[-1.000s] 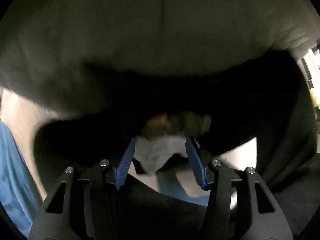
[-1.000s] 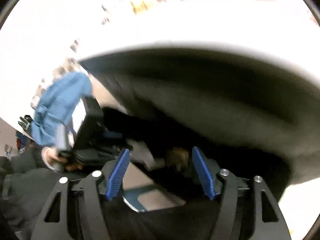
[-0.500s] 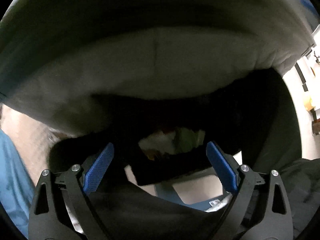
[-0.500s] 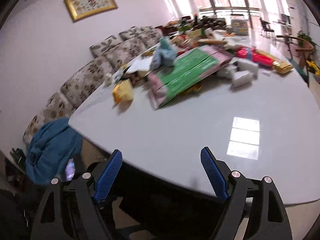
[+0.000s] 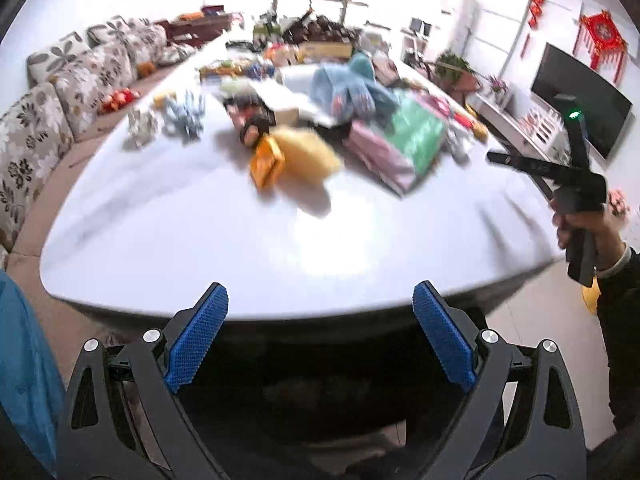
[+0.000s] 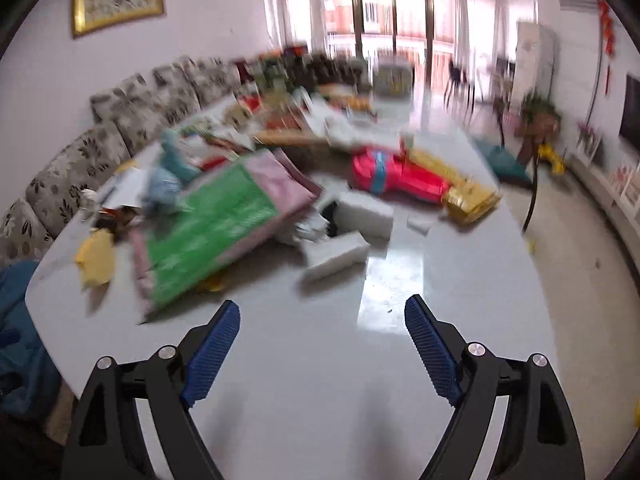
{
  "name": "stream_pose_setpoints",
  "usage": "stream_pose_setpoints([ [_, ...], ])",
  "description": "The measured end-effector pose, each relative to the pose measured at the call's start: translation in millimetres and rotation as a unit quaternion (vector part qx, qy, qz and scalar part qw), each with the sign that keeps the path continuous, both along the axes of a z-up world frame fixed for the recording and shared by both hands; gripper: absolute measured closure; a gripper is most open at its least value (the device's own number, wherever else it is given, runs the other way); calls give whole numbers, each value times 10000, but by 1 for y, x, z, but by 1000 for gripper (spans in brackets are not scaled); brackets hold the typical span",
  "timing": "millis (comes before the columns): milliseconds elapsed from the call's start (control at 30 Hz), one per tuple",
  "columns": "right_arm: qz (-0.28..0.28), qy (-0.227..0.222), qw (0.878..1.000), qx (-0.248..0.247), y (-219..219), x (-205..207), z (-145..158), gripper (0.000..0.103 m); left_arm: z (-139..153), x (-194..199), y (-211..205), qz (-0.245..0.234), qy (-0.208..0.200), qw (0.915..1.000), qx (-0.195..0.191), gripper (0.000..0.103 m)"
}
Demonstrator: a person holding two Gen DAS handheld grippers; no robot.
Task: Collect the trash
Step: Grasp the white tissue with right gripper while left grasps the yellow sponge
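Both grippers, left gripper and right gripper, hover spread and empty over the tabletop; trash lies ahead, where hasty reaching risks scattering lightweight wrappers.

Both wrist views over shared table

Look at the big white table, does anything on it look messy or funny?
Yes. The white table is cluttered: a green and pink package lies crooked, propped on other things with one end raised. A yellow bag looks crumpled near the table's edge, and white boxes lie scattered at odd angles. The pictures are blurry, so finer damage cannot be judged.
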State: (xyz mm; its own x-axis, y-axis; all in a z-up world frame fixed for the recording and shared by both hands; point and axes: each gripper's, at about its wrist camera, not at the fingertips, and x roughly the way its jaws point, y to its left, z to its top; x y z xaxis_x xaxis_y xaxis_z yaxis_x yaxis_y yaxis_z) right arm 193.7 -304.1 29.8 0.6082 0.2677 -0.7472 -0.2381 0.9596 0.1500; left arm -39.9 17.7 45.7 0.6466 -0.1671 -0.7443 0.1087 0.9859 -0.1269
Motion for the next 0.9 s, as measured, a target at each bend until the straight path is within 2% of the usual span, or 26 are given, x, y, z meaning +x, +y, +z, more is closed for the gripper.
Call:
stream_pose_setpoints([
  [67,-133,187,9995,207,-2,23,-11,30,9,7,-10,17,-15,10000,37,12],
  [100,-102,188,9996,156,1,32,-14,32,8,9,-11,17,19,10000,45,12],
  [233,301,232,9991,-196,12,59,-31,31,-5,13,-22,-109,68,9999,8,12],
  [300,690,158,9971,-281,15,66,-29,55,-8,14,-26,-121,7,9999,55,12],
  [333,773,153,9965,-294,17,67,-29,61,-10,15,-27,-121,-37,9999,31,12],
  [400,801,249,9963,-161,12,66,-28,65,-14,19,-29,-106,-138,9998,-19,12],
  [567,818,18,9960,346,-4,27,-10,66,-21,45,-26,269,-363,9989,-109,12],
  [667,807,-180,9942,692,-16,-7,2,65,-22,75,-19,547,-279,9977,-290,12],
  [833,752,-311,9913,1039,-29,-53,5,63,-27,120,-19,1349,-133,9900,-391,12],
  [900,742,-259,9907,1108,-32,-65,1,63,-31,133,-26,1606,-102,9868,-200,12],
])
